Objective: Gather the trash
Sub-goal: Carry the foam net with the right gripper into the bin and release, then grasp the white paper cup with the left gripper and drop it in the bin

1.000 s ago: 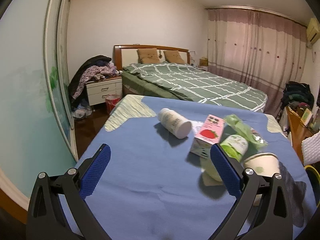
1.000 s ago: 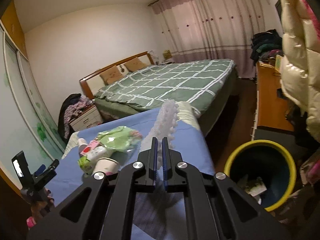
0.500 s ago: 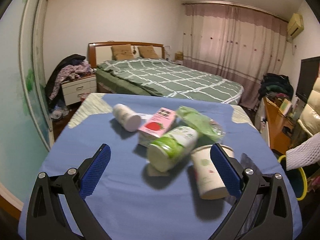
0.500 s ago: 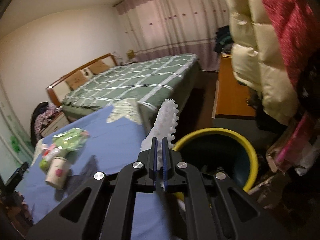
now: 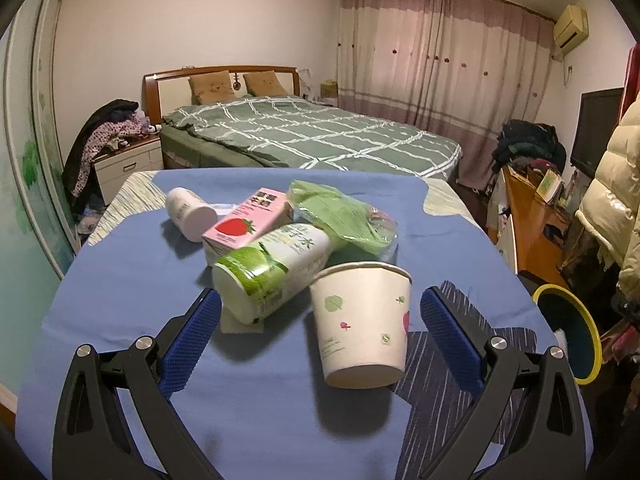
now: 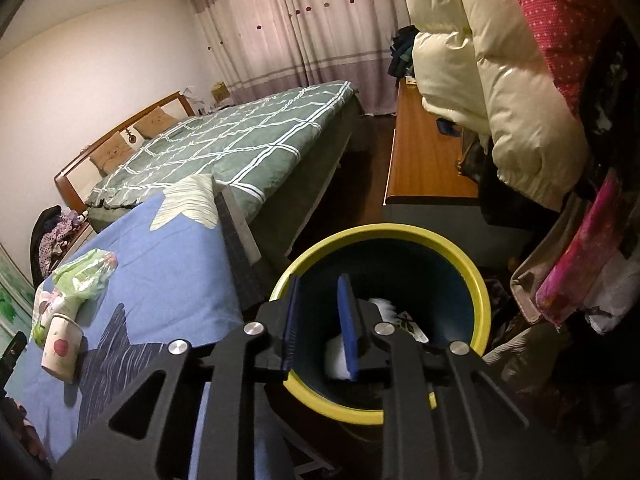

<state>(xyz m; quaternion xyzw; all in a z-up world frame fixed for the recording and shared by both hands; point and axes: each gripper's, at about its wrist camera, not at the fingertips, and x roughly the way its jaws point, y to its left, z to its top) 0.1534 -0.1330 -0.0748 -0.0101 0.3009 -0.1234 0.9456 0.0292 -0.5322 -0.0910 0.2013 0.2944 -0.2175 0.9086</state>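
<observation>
now left gripper point(image 5: 316, 332) gapes wide, empty; paper cup point(image 5: 362, 324) lies between its pads, base toward camera. right gripper point(image 6: 318, 328) opening above bin point(image 6: 478, 280), nothing gripped.

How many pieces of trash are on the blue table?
5: white bottle far left, pink carton, green bottle, green bag behind, paper cup nearest. Others may be hidden.

The white scrap point(image 6: 380, 308) in the bin point(image 6: 476, 280) is blurred, partly hidden behind a jaw.
</observation>
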